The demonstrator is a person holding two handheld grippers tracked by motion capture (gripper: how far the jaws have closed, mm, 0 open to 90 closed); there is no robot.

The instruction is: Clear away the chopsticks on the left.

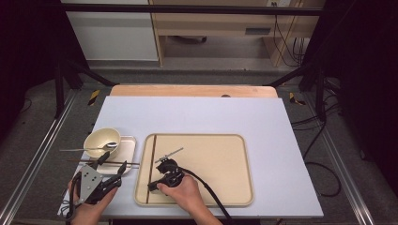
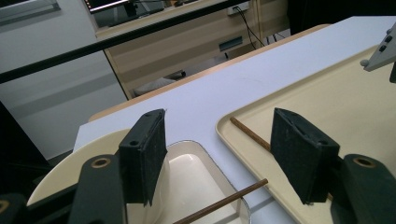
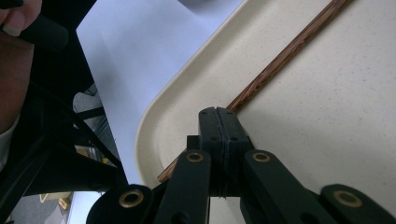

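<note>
The right gripper (image 3: 218,122) is seen with jaws clenched on a wooden chopstick (image 3: 289,49) lying along the tray (image 3: 159,112) edge, lower centre; the left gripper (image 2: 224,158) is held released.

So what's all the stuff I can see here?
Tray: one, beige, middle of the table.
Chopsticks: two, brown; one along the tray's left edge, one across the dish.
Bowl: one, cream, on the dish.
Spoon: one, silver, across the bowl.
Dish: one, cream, left of the tray.
Table: one, white top.
Left hand-held gripper: black, open, near the dish.
Right hand-held gripper: black, shut on the tray's chopstick.
</note>
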